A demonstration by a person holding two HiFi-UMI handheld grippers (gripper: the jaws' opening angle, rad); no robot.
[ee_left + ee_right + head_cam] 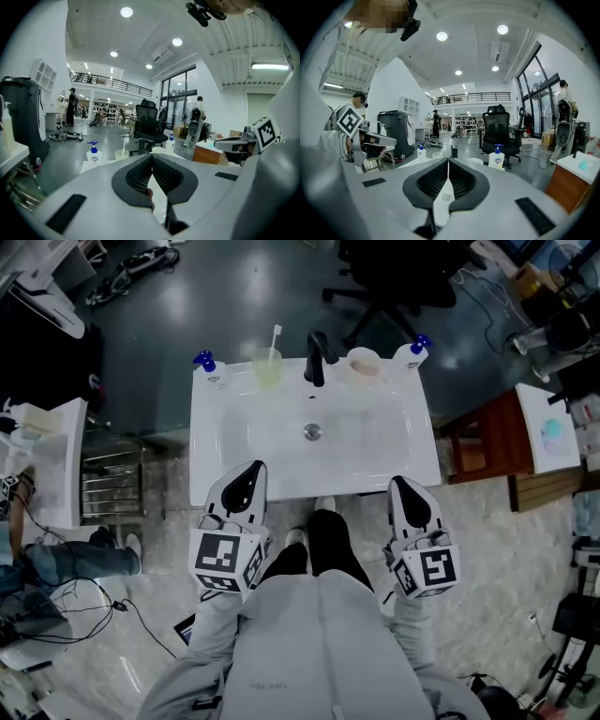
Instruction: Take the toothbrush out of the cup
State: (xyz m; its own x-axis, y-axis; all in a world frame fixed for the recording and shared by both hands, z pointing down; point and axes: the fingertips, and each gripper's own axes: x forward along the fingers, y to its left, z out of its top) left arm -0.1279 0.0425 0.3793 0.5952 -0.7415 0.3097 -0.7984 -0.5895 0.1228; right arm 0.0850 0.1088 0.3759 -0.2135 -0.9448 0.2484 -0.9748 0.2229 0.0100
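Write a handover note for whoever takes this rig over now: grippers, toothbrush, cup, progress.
Left gripper: shut, empty, at the near edge of the sink, left side.
Right gripper: shut, empty, at the same edge, right side.
Toothbrush stands in the yellow-green cup at the sink's back, left of the faucet.
Done: nothing yet. Left: reach in, open, grip the toothbrush, lift it out.

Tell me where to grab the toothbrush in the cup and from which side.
Grip the toothbrush on its bare stem above the cup rim, probably coming from the front with the left gripper, its shut jaws opened first. The stem leans up clear of the rim, and the faucet crowds the cup's right side.
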